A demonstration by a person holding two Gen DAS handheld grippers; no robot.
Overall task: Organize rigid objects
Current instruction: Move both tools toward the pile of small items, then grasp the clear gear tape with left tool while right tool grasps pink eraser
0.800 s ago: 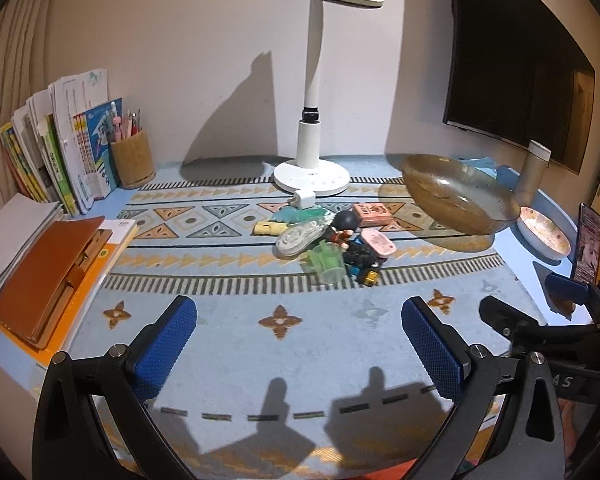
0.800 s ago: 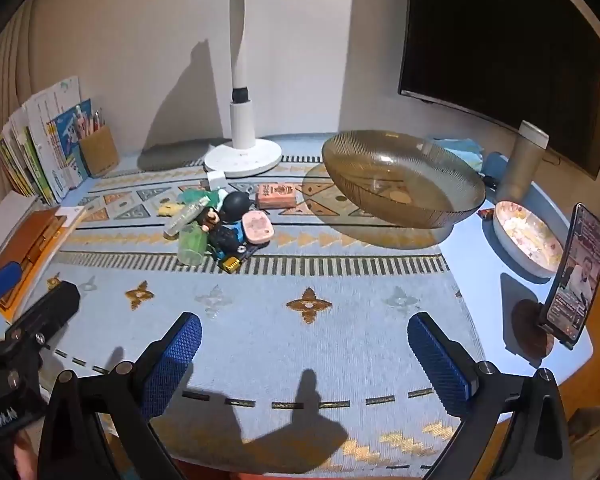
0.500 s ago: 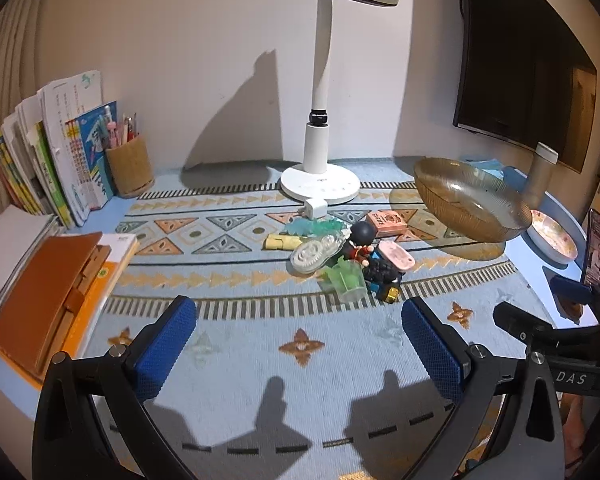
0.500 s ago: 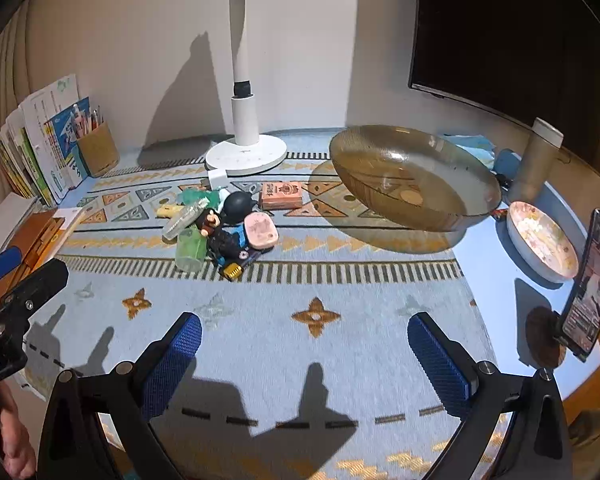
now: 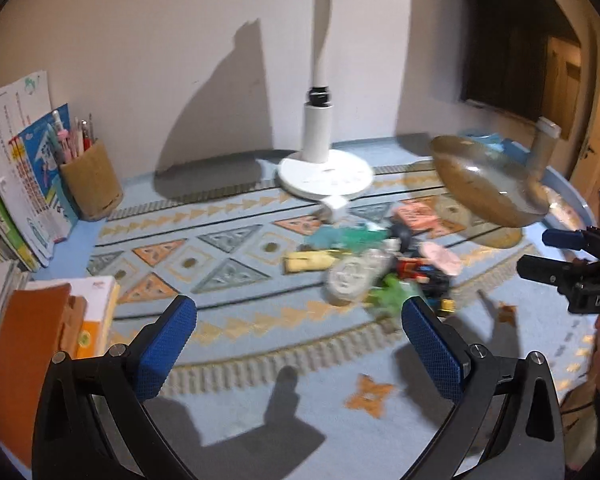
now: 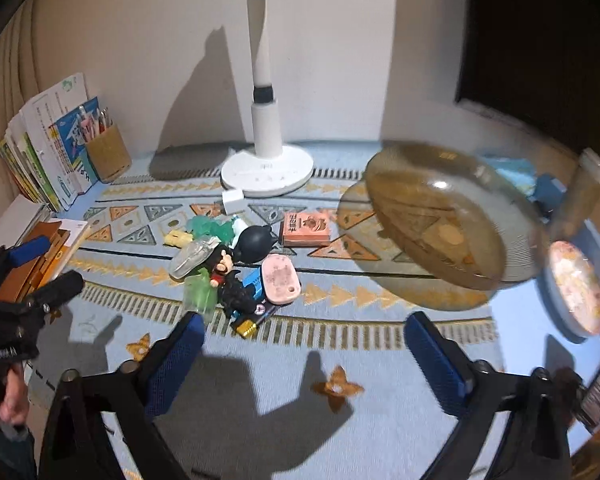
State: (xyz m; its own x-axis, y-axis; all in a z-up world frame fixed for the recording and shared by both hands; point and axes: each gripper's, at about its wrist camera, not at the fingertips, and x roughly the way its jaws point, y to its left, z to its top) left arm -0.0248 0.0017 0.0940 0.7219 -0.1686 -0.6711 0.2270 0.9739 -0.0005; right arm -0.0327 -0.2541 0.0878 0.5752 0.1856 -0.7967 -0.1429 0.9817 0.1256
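A heap of small rigid objects (image 6: pixel 236 268) lies on the patterned mat: a pink oval case (image 6: pixel 280 282), a pink box (image 6: pixel 306 228), a black round toy (image 6: pixel 254 240), a green cup (image 6: pixel 198 292), a clear oval case (image 6: pixel 192 258). The heap also shows in the left wrist view (image 5: pixel 372 272). A brown glass bowl (image 6: pixel 440 224) stands to its right. My left gripper (image 5: pixel 300 344) is open and empty, short of the heap. My right gripper (image 6: pixel 304 354) is open and empty, just before the heap.
A white desk lamp (image 6: pixel 266 172) stands behind the heap. Books (image 5: pixel 16 184) and a pencil cup (image 5: pixel 90 184) are at the back left, notebooks (image 5: pixel 40 344) at the left edge. A small patterned dish (image 6: pixel 576 288) and a beige cylinder (image 6: pixel 584 188) sit at the right.
Both grippers have moved forward toward the heap, which now looks larger and closer. Both stay open and empty.
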